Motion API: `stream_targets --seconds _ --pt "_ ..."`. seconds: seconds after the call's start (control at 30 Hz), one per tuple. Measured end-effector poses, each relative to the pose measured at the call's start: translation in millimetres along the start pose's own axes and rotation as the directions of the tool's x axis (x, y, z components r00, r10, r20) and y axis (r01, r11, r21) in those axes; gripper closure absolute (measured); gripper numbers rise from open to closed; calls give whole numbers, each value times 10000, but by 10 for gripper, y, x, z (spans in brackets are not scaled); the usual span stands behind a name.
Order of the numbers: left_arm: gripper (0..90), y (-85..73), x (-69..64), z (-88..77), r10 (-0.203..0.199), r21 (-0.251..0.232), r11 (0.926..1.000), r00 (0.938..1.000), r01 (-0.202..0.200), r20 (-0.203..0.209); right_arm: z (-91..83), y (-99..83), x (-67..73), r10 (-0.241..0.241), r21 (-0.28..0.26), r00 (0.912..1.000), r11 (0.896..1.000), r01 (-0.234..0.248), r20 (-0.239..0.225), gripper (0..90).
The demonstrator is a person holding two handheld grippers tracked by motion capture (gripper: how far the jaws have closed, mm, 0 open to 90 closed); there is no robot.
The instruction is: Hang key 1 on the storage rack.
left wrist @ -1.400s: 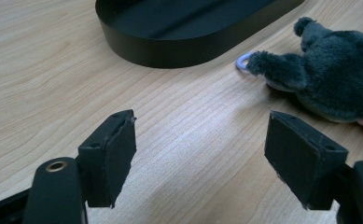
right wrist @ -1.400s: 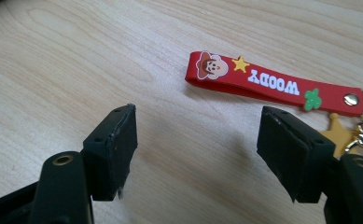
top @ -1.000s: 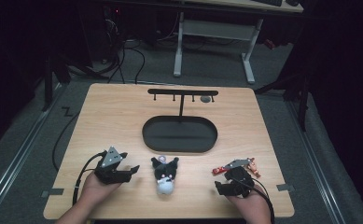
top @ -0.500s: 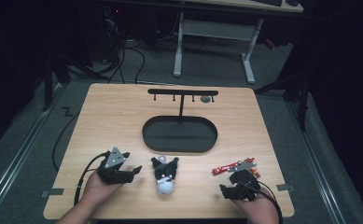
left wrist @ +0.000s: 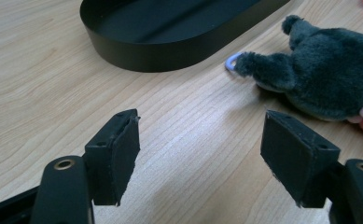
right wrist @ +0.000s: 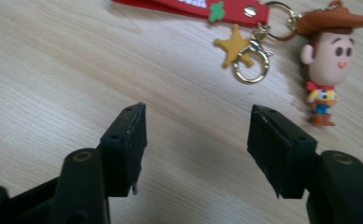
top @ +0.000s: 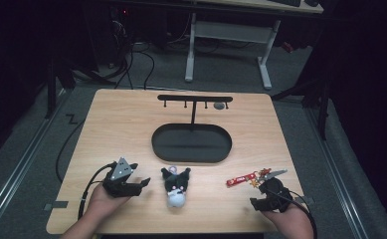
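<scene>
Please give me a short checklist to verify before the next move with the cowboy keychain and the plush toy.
1. Right gripper holds nothing; its jaws have just been closing: ok.
2. Cowboy keychain lies flat on the table, beyond the jaws: ok.
3. Left gripper open, nothing between its jaws: ok.
4. Plush toy lies apart from both grippers: ok.
5. Black oval tray has nothing in it: ok.
6. Free pegs on the hanging stand: cannot tell.

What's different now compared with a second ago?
The right gripper has backed off the red cowboy keychain toward the table's near edge; its jaws have just been closing, with nothing between them. The keychain lies free. The left gripper, plush toy, black tray and hook stand stayed put.
</scene>
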State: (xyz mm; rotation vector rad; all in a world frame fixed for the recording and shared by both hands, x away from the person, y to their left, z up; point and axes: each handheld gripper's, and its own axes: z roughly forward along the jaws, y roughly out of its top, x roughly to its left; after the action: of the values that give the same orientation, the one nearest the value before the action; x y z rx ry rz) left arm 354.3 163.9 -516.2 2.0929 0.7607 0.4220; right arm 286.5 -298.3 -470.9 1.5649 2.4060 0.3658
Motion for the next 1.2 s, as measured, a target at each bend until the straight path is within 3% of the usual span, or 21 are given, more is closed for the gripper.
stream_targets --seconds 0.47,0.7,0.9,1.2 --pt "292 -5 15 -66 -52 -104 9999 10000 52 -69 37 230 -324 175 396 9990 9990 -192 422 448" --pt "294 0 17 -47 -3 -25 10000 10000 3 -18 64 347 -406 95 625 9983 9980 -130 569 472" --pt "297 6 20 -27 26 -21 10000 10000 -26 40 124 451 -512 410 928 9962 9945 -480 764 503" --pt "298 9 24 -25 21 -41 10000 10000 -21 86 257 509 -587 498 1396 9942 9882 -630 958 541"
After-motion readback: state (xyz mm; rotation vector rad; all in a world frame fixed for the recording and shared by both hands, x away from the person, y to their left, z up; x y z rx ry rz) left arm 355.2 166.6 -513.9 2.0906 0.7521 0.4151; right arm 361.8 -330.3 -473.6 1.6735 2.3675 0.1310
